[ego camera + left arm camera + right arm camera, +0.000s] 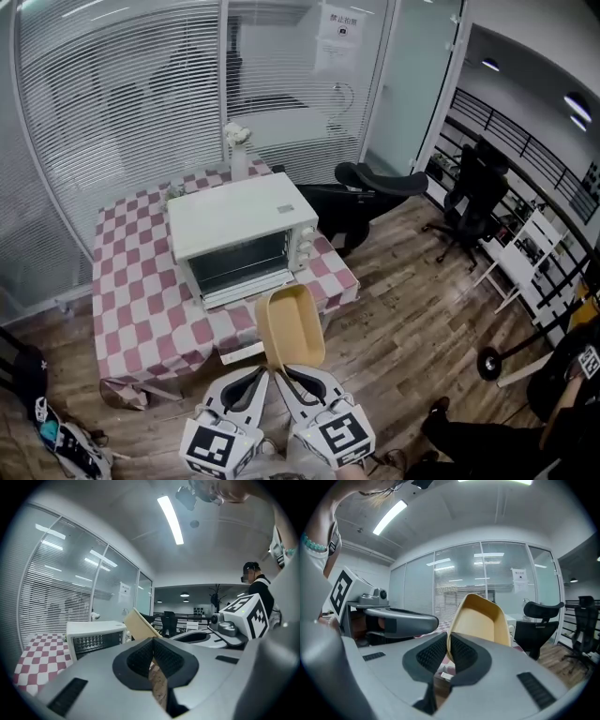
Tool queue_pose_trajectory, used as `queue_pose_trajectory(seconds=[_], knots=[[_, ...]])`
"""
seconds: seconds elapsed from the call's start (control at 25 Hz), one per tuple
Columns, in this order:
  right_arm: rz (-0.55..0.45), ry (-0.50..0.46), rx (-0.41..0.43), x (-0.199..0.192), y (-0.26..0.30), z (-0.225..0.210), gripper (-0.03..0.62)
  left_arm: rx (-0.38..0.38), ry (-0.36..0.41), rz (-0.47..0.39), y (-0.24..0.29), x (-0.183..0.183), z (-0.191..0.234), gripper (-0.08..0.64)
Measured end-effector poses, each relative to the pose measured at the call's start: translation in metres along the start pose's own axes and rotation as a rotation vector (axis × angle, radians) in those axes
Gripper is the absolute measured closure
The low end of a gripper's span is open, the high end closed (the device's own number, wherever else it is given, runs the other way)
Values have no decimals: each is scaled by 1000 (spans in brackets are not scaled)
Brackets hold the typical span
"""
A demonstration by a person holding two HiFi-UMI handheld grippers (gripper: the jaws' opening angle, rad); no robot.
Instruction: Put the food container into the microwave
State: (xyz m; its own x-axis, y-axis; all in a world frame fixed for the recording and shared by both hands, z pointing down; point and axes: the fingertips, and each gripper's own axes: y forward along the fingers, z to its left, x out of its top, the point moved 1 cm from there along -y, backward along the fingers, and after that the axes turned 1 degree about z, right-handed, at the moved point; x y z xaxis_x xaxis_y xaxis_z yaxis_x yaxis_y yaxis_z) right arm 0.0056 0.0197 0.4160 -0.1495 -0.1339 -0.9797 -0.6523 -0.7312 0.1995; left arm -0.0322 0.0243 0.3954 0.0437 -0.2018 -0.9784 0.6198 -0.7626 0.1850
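A tan food container (291, 323) hangs tilted in the air just in front of the table's near edge, open side up. My right gripper (287, 371) is shut on its near rim; the rim sits between the pads in the right gripper view, where the container (480, 620) rises beyond the right gripper (447, 651). The left gripper (262, 373) sits beside it, jaws shut with nothing between them; in the left gripper view the container (140, 624) shows just past the left gripper (152, 649). The white microwave (242, 234) stands on the table, dark front facing me.
The table has a red-and-white checked cloth (141, 309) and a vase of white flowers (237, 148) behind the microwave. Glass walls with blinds stand behind. Black office chairs (375, 192) are to the right, a bag (56, 431) lies on the floor at left, and a person (562, 394) sits lower right.
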Motion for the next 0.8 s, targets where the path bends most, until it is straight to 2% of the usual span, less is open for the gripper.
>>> queue_pose_trajectory(seconds=[0.12,0.48,0.68,0.8], knots=[[-9,0,14,4,16,-21,575,45,-1,-14,21,9,17,548],[-50,-7,49,22,57,-95,575,67,34,-47,99,39,45,548],[-20,7,70,27,66,-125,575,88,31,-36,128,46,52,548],[-34,4,76,27,72,-140,575,105,27,-32,140,49,55,548]])
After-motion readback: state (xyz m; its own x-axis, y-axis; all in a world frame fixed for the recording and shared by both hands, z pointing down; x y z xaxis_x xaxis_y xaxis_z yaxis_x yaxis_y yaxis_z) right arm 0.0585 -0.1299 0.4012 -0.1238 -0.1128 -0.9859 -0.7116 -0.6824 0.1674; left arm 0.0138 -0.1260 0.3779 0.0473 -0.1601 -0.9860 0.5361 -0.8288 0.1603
